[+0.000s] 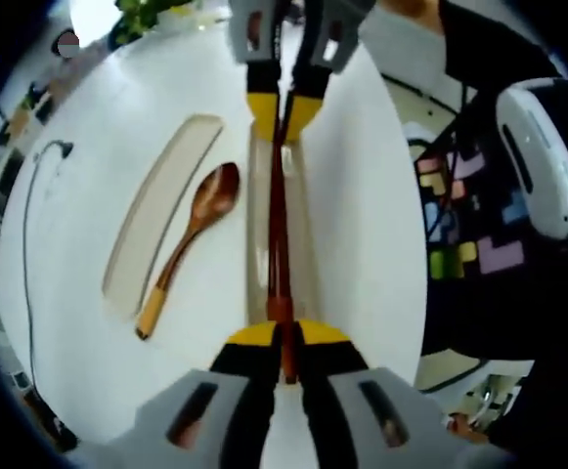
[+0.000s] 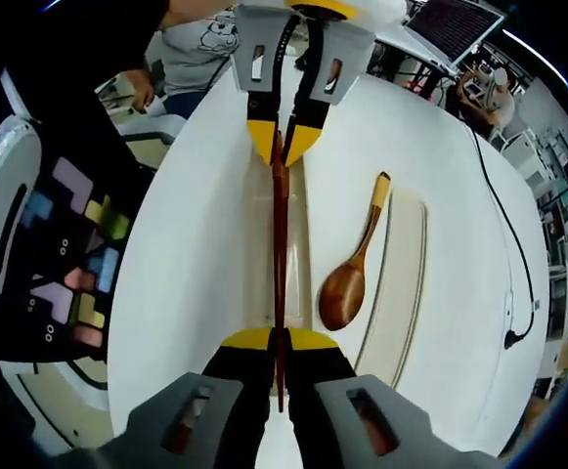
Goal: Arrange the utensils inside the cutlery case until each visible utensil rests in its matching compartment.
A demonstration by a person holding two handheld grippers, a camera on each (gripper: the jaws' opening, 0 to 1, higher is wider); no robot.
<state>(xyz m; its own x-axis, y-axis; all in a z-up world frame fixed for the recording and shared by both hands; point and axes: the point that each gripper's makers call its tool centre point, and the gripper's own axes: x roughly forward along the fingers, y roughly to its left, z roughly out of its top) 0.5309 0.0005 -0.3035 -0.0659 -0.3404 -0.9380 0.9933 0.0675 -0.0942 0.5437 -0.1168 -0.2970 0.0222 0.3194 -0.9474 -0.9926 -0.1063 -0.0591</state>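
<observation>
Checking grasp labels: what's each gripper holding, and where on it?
Both hold the dark red-brown wooden chopsticks, one at each end: left gripper and right gripper, jaws closed, above the translucent case tray.

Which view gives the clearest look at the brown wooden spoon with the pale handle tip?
The left gripper view: the brown wooden spoon lies unobstructed on the white table, bowl to tip. The right gripper view shows it whole too, beside the lid.

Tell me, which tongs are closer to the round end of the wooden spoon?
Right. The right tongs pinch the chopsticks just beside the wooden spoon, at its round end. The left tongs pinch the chopsticks' other end, nearer the spoon's pale handle tip.
</observation>
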